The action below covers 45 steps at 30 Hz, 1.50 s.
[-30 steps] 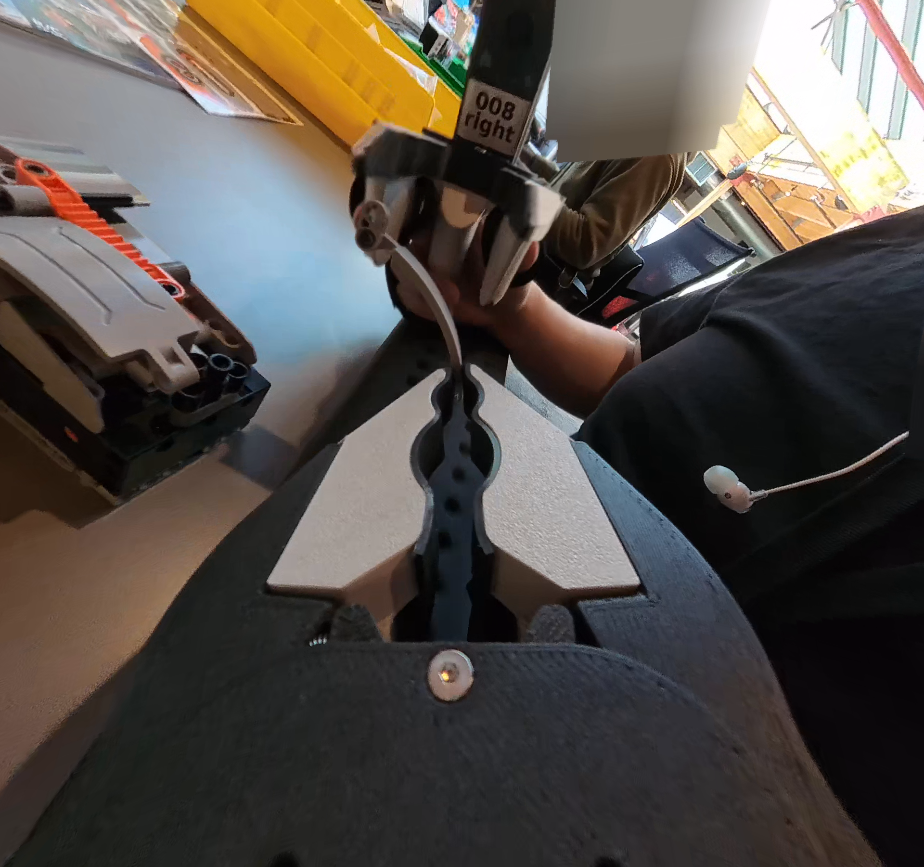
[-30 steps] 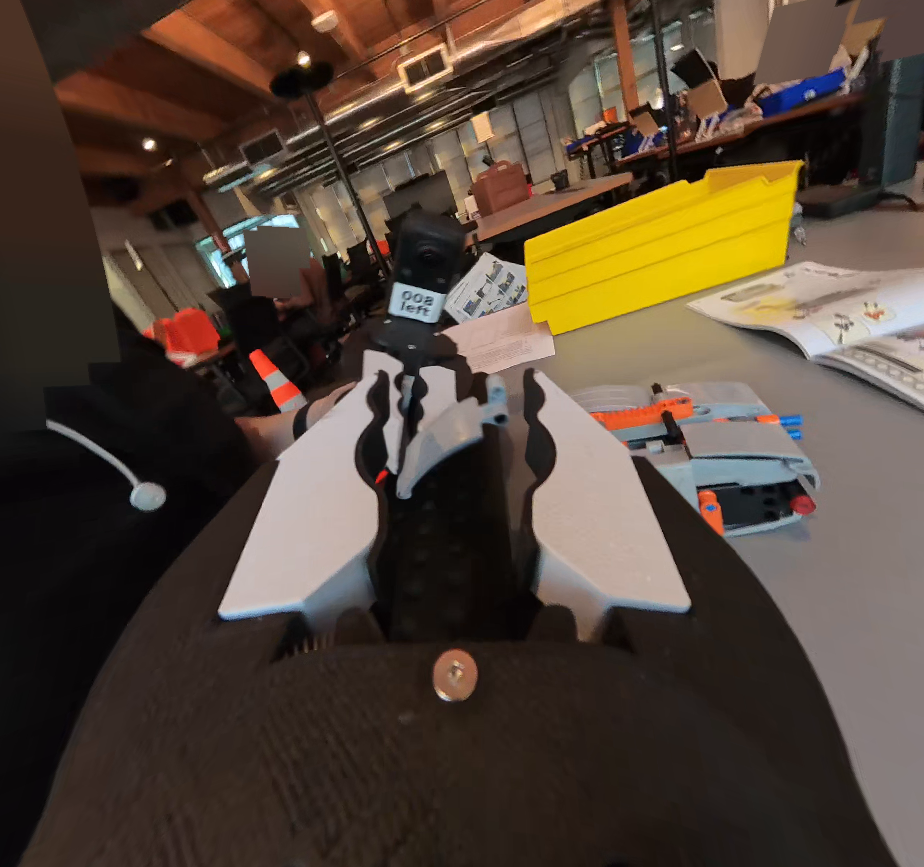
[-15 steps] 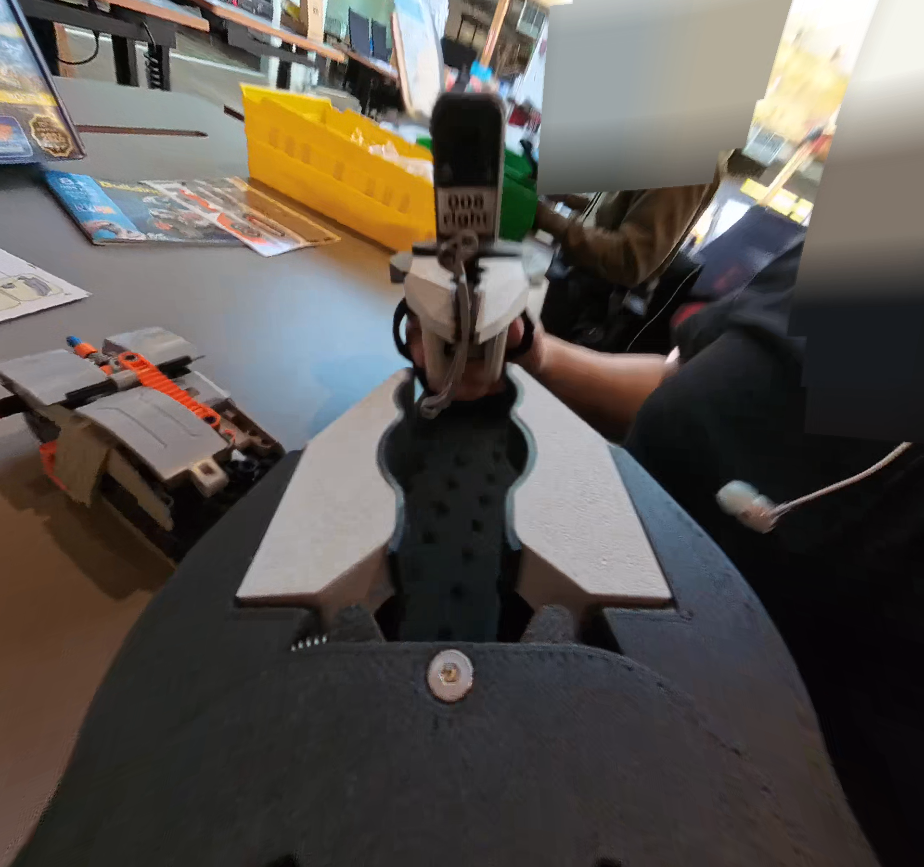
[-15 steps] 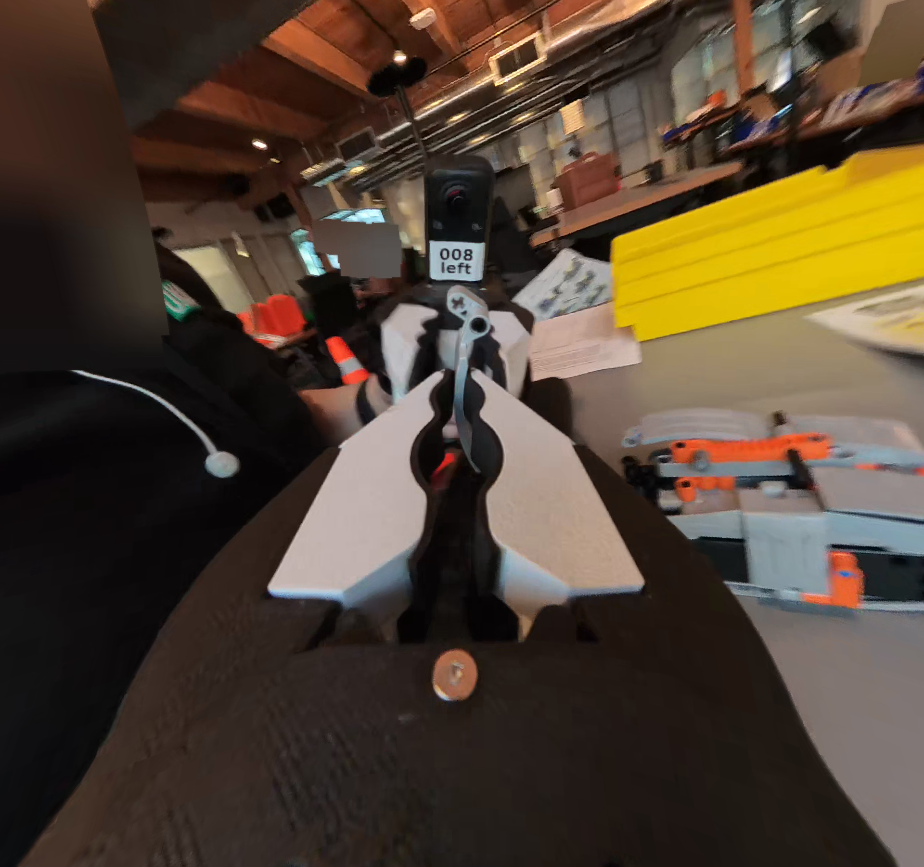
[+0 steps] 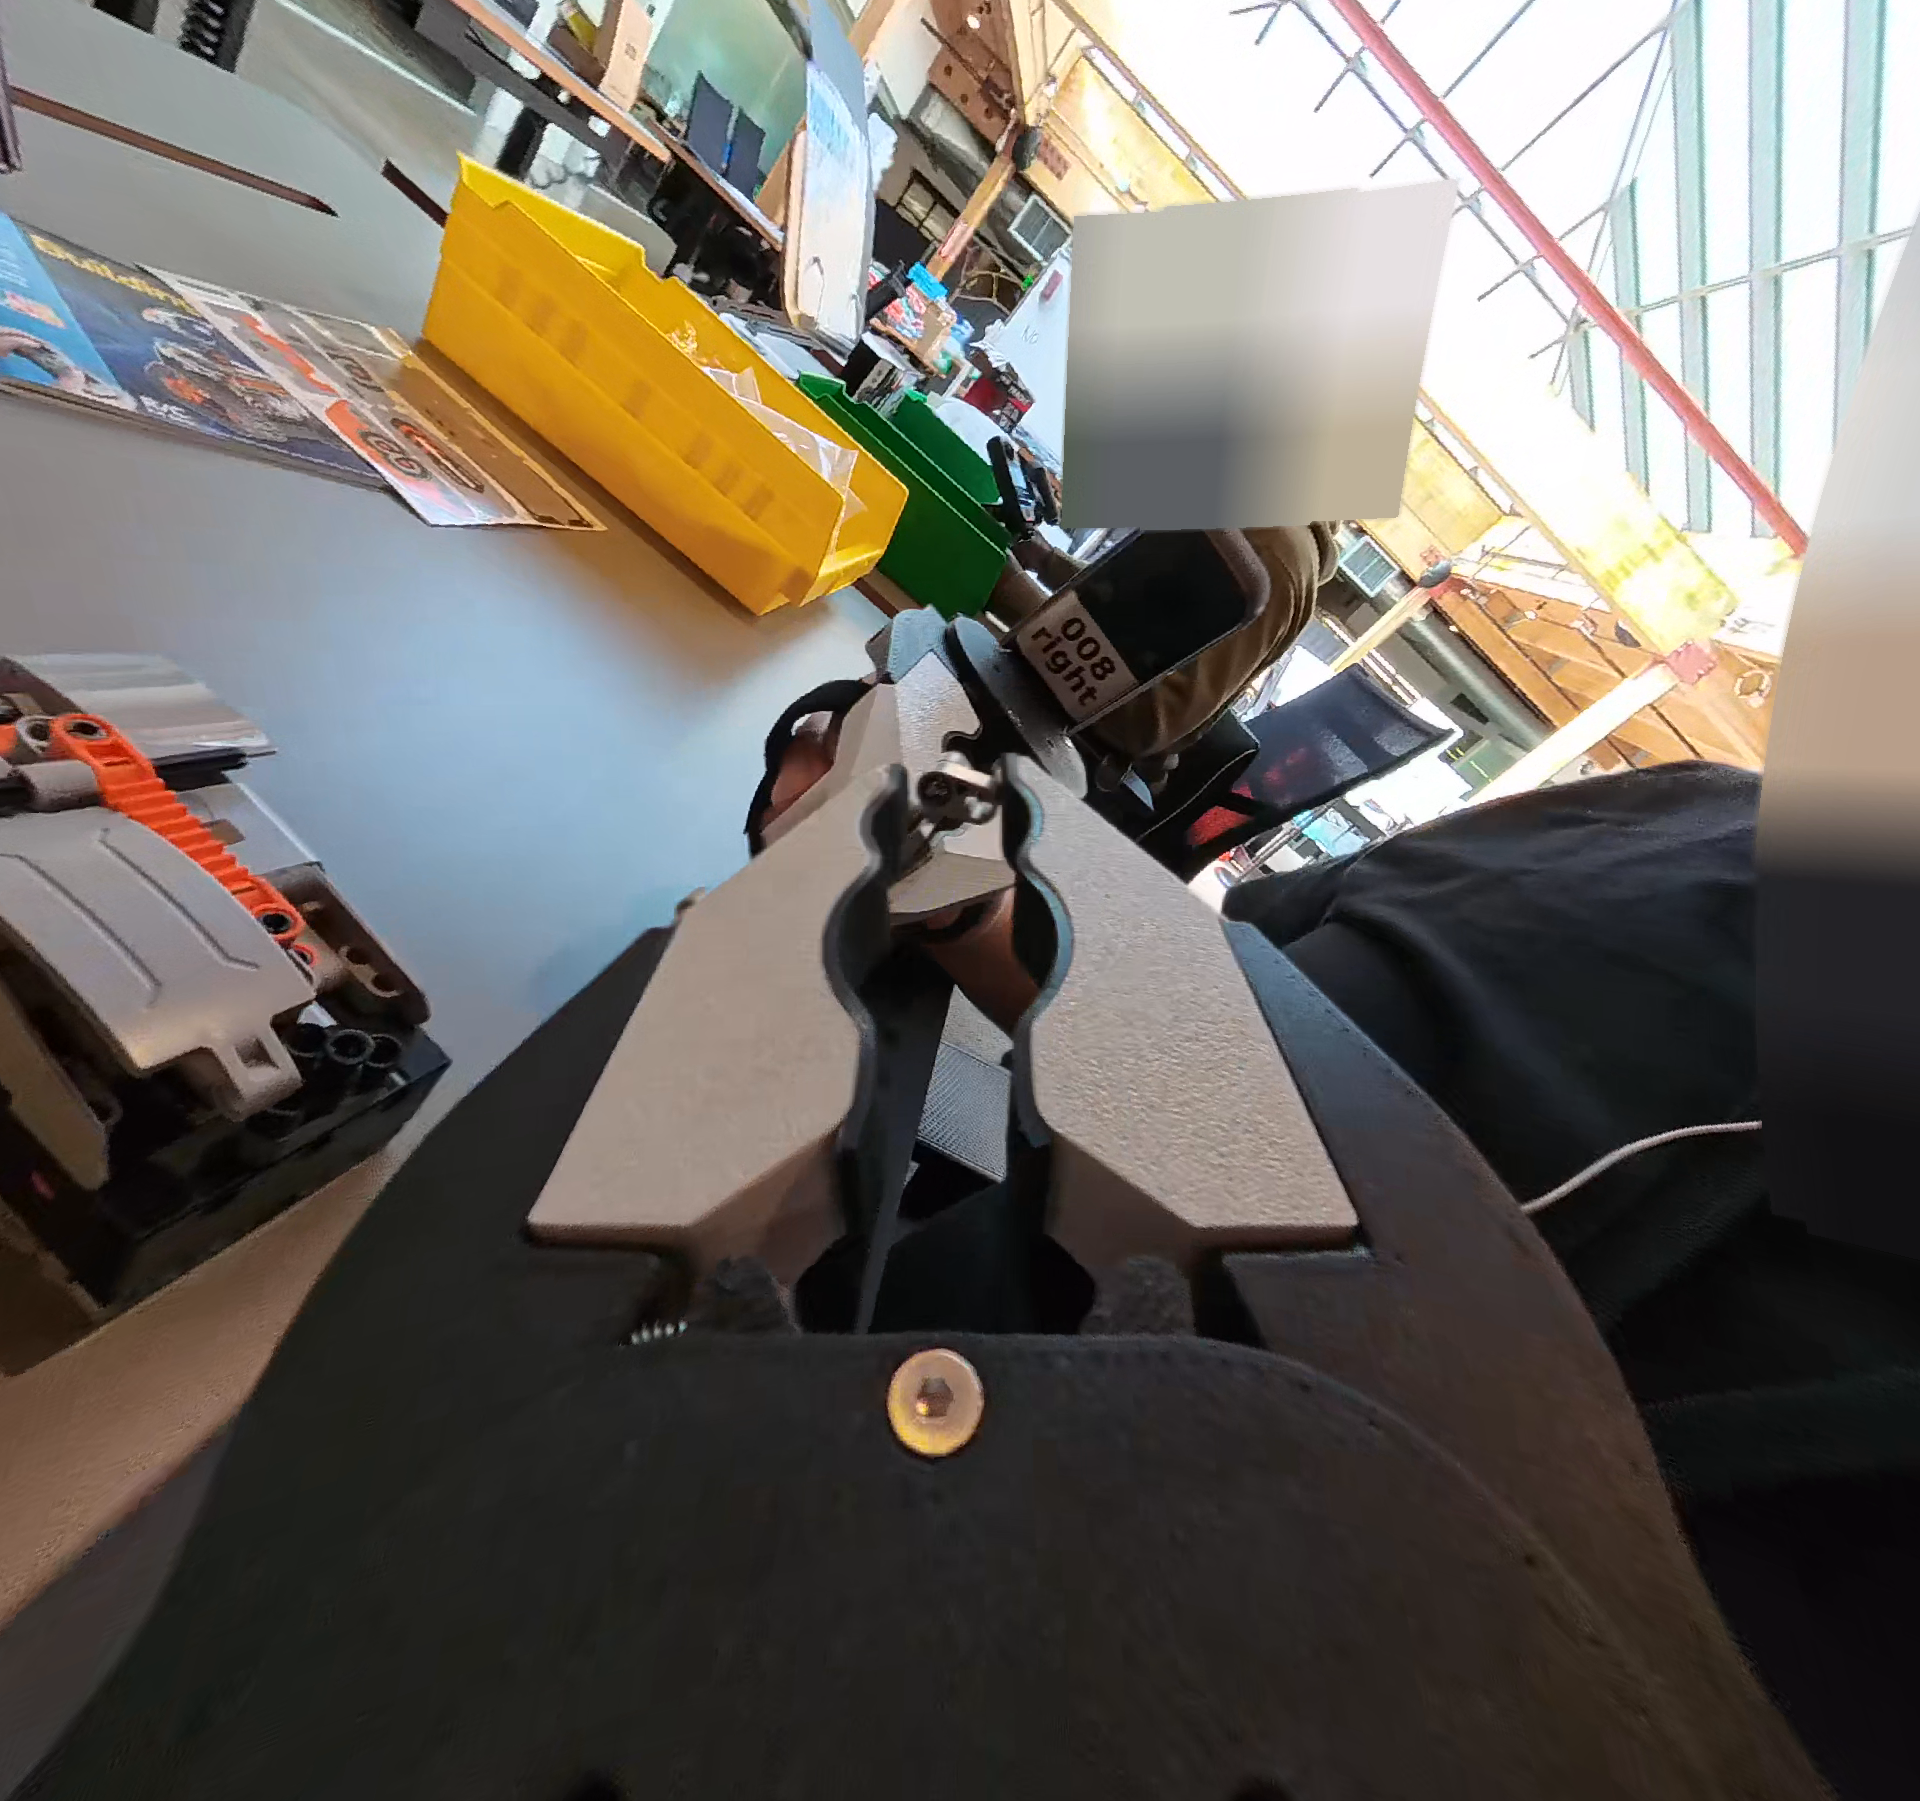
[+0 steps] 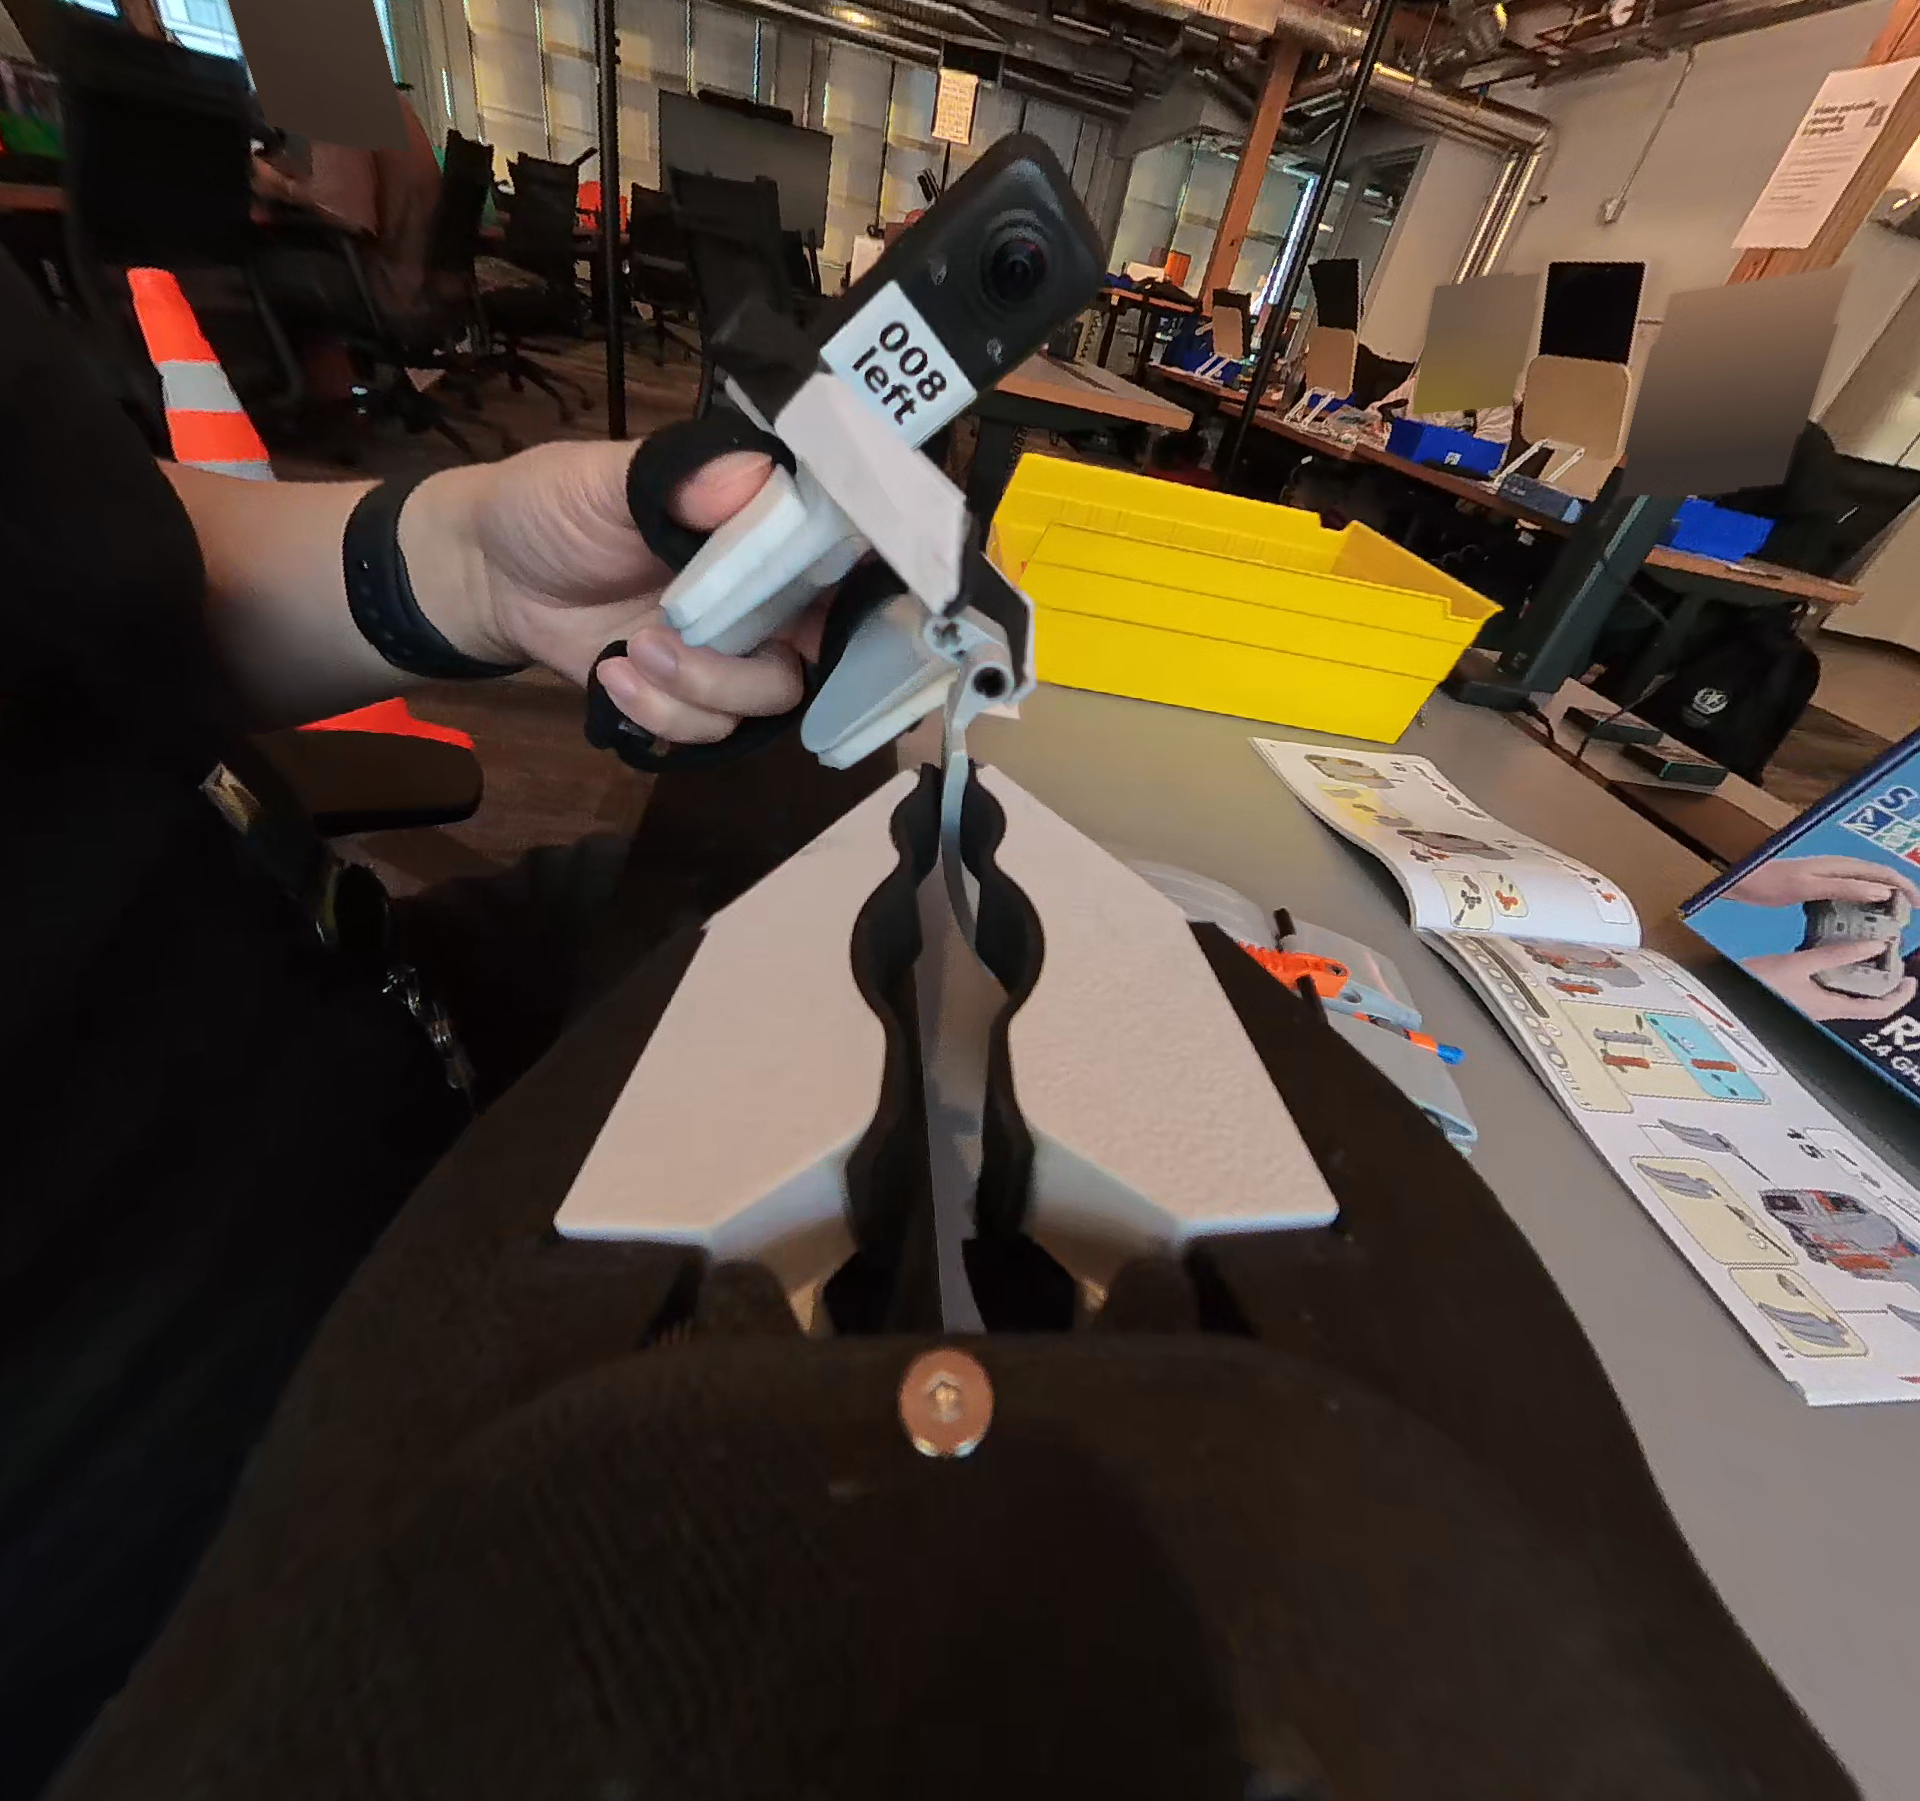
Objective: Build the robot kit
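My right gripper [image 6: 948, 777] is shut on a thin grey curved building piece [image 6: 961, 878], gripped edge-on between its jaws. The piece rises to my left gripper [image 6: 971, 655], which faces it tip to tip in a person's hand. In the left wrist view my left gripper [image 5: 951, 790] has its jaws narrowed around the piece's thicker holed end [image 5: 940, 795]. Both grippers are held in the air above the near edge of the grey table [image 5: 499, 691]. A grey, orange and black brick-built vehicle [image 5: 135, 951] lies on the table to the left, apart from both grippers; it also shows in the right wrist view [image 6: 1371, 1013].
A yellow bin [image 6: 1226, 598] stands at the back of the table, with a green bin [image 5: 935, 515] beside it. An open instruction booklet [image 6: 1621, 1045] and a blue box [image 6: 1849, 930] lie to the right. Printed leaflets [image 5: 260, 380] lie by the yellow bin. A person in black is close behind. Only a small space, under 4 cm, lies between the two pairs of fingers.
Half a second ago my left jaws stood wide open in front of the piece; now they have narrowed around its end. Both grippers have tilted, and the right still holds the piece.
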### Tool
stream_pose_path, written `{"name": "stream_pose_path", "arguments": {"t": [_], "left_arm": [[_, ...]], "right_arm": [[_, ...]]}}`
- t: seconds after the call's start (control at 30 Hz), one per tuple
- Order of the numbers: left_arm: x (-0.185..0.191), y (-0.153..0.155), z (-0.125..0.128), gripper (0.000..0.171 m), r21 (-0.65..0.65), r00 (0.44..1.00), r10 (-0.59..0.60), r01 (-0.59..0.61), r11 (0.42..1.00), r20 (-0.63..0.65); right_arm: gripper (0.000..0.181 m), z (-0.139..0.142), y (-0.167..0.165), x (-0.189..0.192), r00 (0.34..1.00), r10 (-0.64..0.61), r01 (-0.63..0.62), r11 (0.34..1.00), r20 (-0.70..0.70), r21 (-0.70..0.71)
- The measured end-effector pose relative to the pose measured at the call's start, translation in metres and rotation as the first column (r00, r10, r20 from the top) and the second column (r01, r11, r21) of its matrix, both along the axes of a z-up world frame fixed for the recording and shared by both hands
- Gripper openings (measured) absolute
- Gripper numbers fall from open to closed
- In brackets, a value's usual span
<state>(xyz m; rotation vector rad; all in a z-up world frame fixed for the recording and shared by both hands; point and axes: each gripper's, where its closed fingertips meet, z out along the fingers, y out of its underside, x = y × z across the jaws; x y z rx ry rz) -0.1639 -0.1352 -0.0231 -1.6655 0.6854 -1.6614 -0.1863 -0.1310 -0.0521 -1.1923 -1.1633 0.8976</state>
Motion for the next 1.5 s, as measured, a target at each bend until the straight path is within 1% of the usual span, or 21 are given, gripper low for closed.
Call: {"name": "stream_pose_path", "arguments": {"t": [0.17, 0.47, 0.8, 1.07, 1.2, 1.3, 1.5], "left_arm": [[-0.0002, -0.0042, -0.003, 0.012, 0.0, 1.0, 0.008, -0.008, 1.0, 0.026], [-0.0038, -0.0071, -0.0007, 0.012, -0.002, 0.997, 0.026, -0.026, 1.0, 0.076], [-0.0046, -0.0067, 0.0039, 0.012, -0.029, 0.991, 0.016, -0.013, 1.0, 0.135], [-0.0055, -0.007, 0.0041, 0.012, -0.041, 0.988, 0.015, -0.008, 0.999, 0.155], [-0.0056, -0.008, 0.0052, 0.012, -0.046, 0.987, 0.008, -0.001, 0.999, 0.16], [-0.0048, -0.0061, 0.0032, 0.013, -0.035, 0.991, 0.025, -0.02, 0.999, 0.134], [-0.0023, -0.0089, 0.0043, 0.013, -0.022, 0.992, 0.002, 0.001, 1.0, 0.123]], "right_arm": [[0.001, -0.0036, -0.0036, -0.0021, 1.0, 0.007, -0.007, 1.0, 0.015, -0.001], [0.002, -0.0018, -0.0068, -0.0042, 0.999, 0.03, -0.03, 0.999, -0.011, -0.026], [0.002, 0.0023, -0.0059, -0.0028, 0.997, 0.046, -0.05, 0.996, -0.057, -0.068], [0.001, 0.0023, -0.0065, -0.004, 0.999, 0.013, -0.013, 1.0, -0.032, 0.003], [0.001, 0.0033, -0.0085, -0.0042, 0.999, 0.016, -0.015, 1.0, -0.031, 0.024], [0.001, 0.0015, -0.0081, -0.0042, 1.0, 0.009, -0.009, 1.0, -0.019, 0.028], [0.001, 0.0034, -0.0094, -0.0037, 0.999, 0.015, -0.014, 0.999, -0.029, 0.031]]}}
